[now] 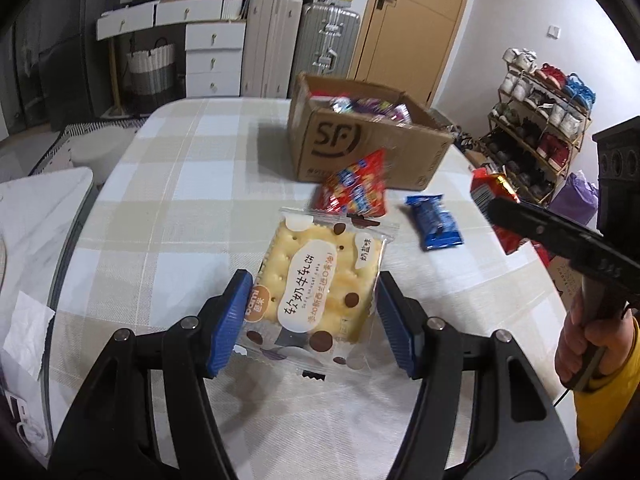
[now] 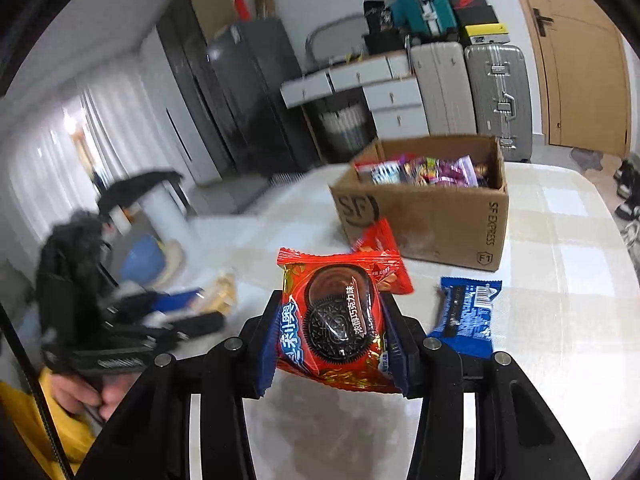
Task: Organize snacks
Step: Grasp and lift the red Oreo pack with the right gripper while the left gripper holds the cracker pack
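A clear-wrapped cracker pack (image 1: pixel 320 284) lies on the checked tablecloth between the blue pads of my left gripper (image 1: pixel 310 312), which is open around it with gaps at both sides. My right gripper (image 2: pixel 330 330) is shut on a red Oreo pack (image 2: pixel 336 320) and holds it above the table; that pack also shows at the right of the left wrist view (image 1: pixel 490 192). A red snack bag (image 1: pixel 356 190) and a blue Oreo pack (image 1: pixel 434 222) lie by the cardboard SF box (image 1: pixel 360 148), which holds several snacks. The blue pack (image 2: pixel 466 316) and box (image 2: pixel 432 212) show in the right wrist view.
The round table (image 1: pixel 160 200) has its edge close at the left and right. A white marble surface with paper (image 1: pixel 32 280) sits to the left. Suitcases, drawers and a shoe rack (image 1: pixel 540 128) stand beyond the table.
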`<state>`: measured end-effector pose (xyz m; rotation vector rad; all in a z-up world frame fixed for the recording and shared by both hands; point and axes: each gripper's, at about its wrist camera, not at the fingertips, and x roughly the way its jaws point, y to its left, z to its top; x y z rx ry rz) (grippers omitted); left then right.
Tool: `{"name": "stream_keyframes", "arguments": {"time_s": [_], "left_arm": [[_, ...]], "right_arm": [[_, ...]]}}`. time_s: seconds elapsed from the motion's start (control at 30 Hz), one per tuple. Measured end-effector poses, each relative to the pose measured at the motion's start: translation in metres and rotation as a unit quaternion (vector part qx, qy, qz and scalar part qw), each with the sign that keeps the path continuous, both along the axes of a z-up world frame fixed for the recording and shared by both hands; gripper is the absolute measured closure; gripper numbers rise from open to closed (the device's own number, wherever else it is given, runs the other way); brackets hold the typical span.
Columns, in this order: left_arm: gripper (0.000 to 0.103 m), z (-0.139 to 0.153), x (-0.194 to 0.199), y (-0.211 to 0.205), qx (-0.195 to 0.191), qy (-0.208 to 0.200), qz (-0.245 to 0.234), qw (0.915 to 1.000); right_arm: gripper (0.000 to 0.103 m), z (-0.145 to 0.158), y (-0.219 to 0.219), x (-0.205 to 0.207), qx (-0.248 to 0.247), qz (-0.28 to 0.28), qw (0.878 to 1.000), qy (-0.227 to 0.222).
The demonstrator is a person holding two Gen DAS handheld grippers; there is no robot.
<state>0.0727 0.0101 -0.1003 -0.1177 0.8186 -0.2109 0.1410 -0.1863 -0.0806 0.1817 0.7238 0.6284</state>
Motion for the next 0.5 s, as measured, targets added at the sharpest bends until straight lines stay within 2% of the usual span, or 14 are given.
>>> {"name": "stream_keyframes", "arguments": {"time_s": [0.3, 0.5], "left_arm": [[0.043, 0.036, -0.029, -0.023, -0.003, -0.025, -0.012, 0.9996], [0.043, 0.053, -0.047, -0.038, -0.003, -0.038, -0.027, 0.9989]], "right_arm": [[0.057, 0.030, -0.027, -0.052, 0.086, -0.012, 0.996, -0.005], [0.057, 0.033, -0.038, -0.075, 0.106, -0.018, 0.994, -0.007]]}}
